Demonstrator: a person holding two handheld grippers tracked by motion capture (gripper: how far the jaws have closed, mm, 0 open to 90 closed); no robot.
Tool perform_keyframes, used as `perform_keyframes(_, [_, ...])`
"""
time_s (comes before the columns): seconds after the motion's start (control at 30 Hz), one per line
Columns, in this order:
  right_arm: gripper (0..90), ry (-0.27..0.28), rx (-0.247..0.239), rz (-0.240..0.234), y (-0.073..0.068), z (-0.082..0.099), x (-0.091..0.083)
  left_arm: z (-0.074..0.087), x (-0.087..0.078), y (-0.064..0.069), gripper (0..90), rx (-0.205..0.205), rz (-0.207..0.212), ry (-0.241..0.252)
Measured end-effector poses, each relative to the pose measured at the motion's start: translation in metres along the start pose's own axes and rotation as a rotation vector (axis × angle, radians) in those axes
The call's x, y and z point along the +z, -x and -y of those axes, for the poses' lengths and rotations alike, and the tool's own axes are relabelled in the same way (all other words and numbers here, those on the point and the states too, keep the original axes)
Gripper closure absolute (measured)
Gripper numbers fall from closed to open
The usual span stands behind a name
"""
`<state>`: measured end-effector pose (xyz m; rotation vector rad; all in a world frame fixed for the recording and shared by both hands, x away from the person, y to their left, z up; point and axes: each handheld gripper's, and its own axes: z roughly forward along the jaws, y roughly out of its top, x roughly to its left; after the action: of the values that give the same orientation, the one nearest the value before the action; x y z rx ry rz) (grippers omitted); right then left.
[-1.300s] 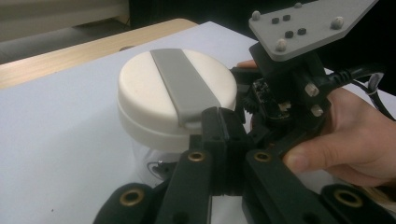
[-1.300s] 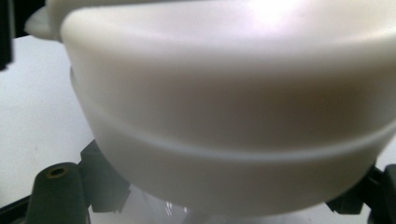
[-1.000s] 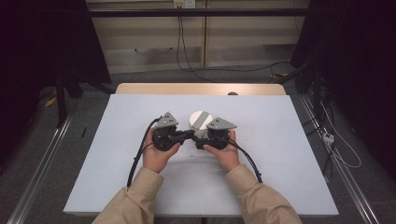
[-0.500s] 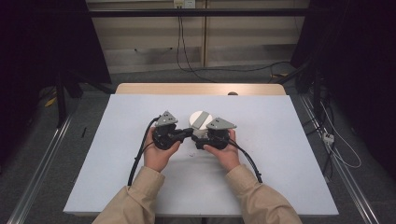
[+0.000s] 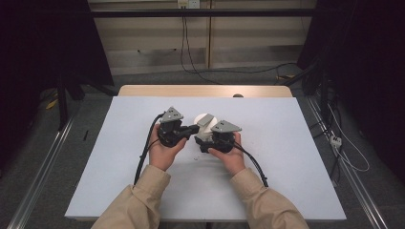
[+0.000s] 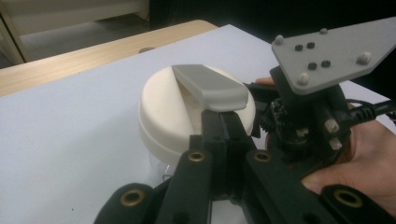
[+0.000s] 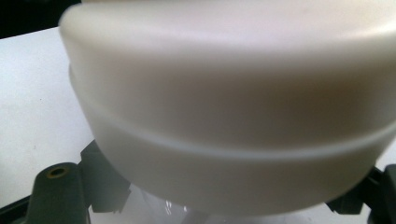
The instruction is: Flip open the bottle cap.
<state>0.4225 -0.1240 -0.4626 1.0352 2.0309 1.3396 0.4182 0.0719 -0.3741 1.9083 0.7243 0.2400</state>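
A clear jar (image 7: 154, 205) with a cream-white lid (image 5: 205, 119) stands near the middle of the white tabletop (image 5: 286, 152). A grey bar handle (image 6: 210, 86) runs across the lid (image 6: 168, 112). My right gripper (image 5: 203, 142) comes in from the right, low down, and is shut on the jar's clear body under the lid (image 7: 224, 93). My left gripper (image 6: 219, 119) has its jaws pressed together, and its tips rest against the lid's rim at the near end of the grey handle. From above, the left gripper (image 5: 196, 128) points right toward the jar.
A strip of bare wooden table (image 5: 205, 90) shows beyond the white top. Black cables trail from both grippers back toward the person's sleeves. Open white surface lies on every side of the jar. Floor rails and wires run beside the table.
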Motion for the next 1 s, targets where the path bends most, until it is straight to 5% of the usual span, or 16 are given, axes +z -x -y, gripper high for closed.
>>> perform_keyframes(1.0, [18.8,-0.001,0.003,0.002,0.000,0.000,0.000,-0.031,0.009,-0.001,90.0,-0.012,0.000,0.016])
